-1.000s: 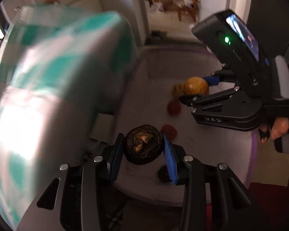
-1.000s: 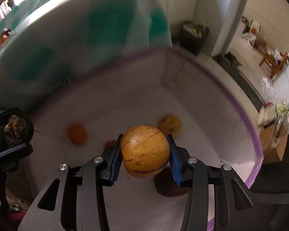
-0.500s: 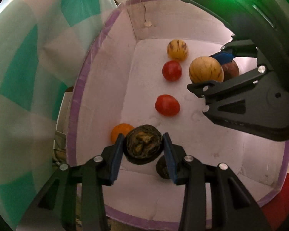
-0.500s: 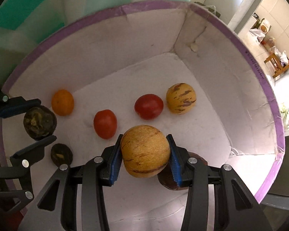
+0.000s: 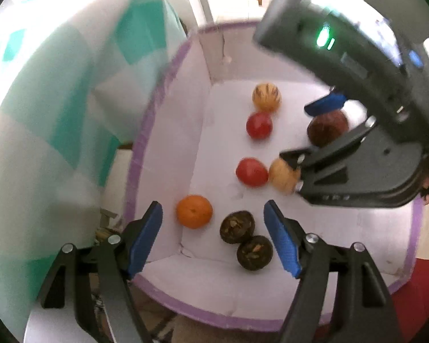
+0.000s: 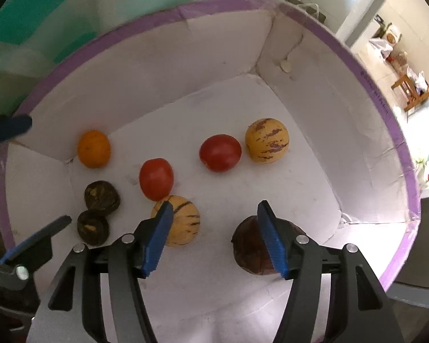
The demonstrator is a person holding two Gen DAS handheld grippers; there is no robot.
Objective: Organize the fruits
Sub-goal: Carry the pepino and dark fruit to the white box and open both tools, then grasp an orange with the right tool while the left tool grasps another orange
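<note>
Both my grippers hang over the white box, jaws opening, nothing between the pads.

Largest first: the purple-rimmed box [image 6: 380, 105] holds all the fruit; small print on its right rim is too blurred to read. My right gripper [image 6: 216, 238] spreads above a striped yellow melon [image 6: 183, 223] and a brown fruit [image 6: 251, 245]. My left gripper [image 5: 213, 237] parts over two dark fruits [image 5: 237, 226], with an orange [image 5: 194, 211] just left. Two tomatoes [image 6: 156, 179] sit mid-floor, another striped melon [image 6: 266, 140] farther right.

white box [image 6: 314, 120], purple rim: orange [image 6: 93, 148] far left, two tomatoes [image 6: 156, 178] centre, striped fruits [image 6: 266, 140], dark fruits [image 6: 102, 195] near left.
</note>
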